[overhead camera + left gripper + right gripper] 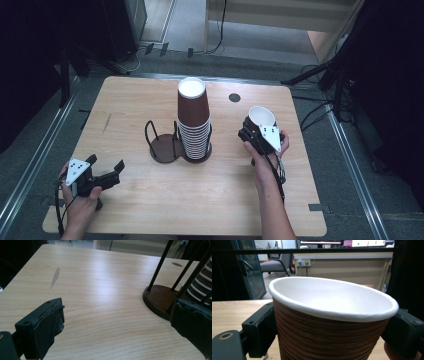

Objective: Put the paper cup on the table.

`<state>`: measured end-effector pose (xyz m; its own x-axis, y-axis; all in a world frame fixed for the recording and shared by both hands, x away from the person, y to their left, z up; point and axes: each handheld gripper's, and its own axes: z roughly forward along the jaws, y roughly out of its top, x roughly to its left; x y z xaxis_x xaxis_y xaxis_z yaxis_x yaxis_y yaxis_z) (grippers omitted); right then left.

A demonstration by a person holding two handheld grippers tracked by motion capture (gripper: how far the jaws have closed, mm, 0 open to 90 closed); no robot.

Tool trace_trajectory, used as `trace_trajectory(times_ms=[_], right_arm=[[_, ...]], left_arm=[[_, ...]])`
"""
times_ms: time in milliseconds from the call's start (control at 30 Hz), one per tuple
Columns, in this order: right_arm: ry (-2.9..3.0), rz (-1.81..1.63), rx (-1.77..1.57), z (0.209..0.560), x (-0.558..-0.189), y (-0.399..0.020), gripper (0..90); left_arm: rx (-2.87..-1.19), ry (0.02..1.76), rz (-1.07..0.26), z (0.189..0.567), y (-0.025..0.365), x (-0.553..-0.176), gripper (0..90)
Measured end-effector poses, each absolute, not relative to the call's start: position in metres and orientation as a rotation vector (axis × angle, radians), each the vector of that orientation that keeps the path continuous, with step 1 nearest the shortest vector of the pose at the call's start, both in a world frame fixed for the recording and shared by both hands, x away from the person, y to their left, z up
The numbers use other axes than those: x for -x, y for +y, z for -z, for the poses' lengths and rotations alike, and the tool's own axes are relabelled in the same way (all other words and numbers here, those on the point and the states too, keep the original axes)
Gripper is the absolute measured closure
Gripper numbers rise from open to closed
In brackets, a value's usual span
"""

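High view: right hand-held gripper point(256, 131) near the table's point(200, 210) right edge, clamped on a brown ribbed paper cup point(261, 116) with a white inside, mouth tilted up and away from the person. Left hand-held gripper point(105, 169) low at the near left corner, jaws spread, nothing between them. At mid-table, a tall stack of cups point(194, 120), the same brown with white rims, in the right ring of a dark wire holder point(165, 145); left ring bare. Small dark round hole point(234, 97) in the tabletop behind the stack. Tripod legs and cables on the grey floor around the table.

Right gripper view: held cup point(332, 322) close up, both black jaws pressed against its ribbed sides just under the white rim; beyond it a chair, a glass door and a pale counter, screens above with writing too small to read.

Left gripper view: open jaws over bare wood, a grey smear point(55, 277) on the tabletop, the holder's round brown base point(160, 300) and black rods at the right, edge of the stacked cups point(202, 285) behind them.

No brand or label legible on any cup.
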<state>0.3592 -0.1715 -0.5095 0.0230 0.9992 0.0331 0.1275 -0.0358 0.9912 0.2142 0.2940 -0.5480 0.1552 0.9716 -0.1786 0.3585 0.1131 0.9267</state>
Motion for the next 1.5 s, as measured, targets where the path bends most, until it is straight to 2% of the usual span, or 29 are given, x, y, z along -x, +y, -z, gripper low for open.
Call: trace_trajectory(times_ms=[733,1200,1500], right_arm=[[1.307,-1.094,-1.333,0.534,-0.38,-0.169,8.8],[1.312,-1.111,-1.351,0.537,-0.378,-0.166,8.1],[1.338,-1.146,-1.372,0.531,-0.376,-0.168,0.0]], left_arm=[[-1.427,1.381,-0.755,0.548,0.294,-0.215,0.0],[-1.435,1.382,-0.746,0.549,0.293,-0.215,0.0],[-1.435,1.382,-0.747,0.549,0.293,-0.215,0.0]])
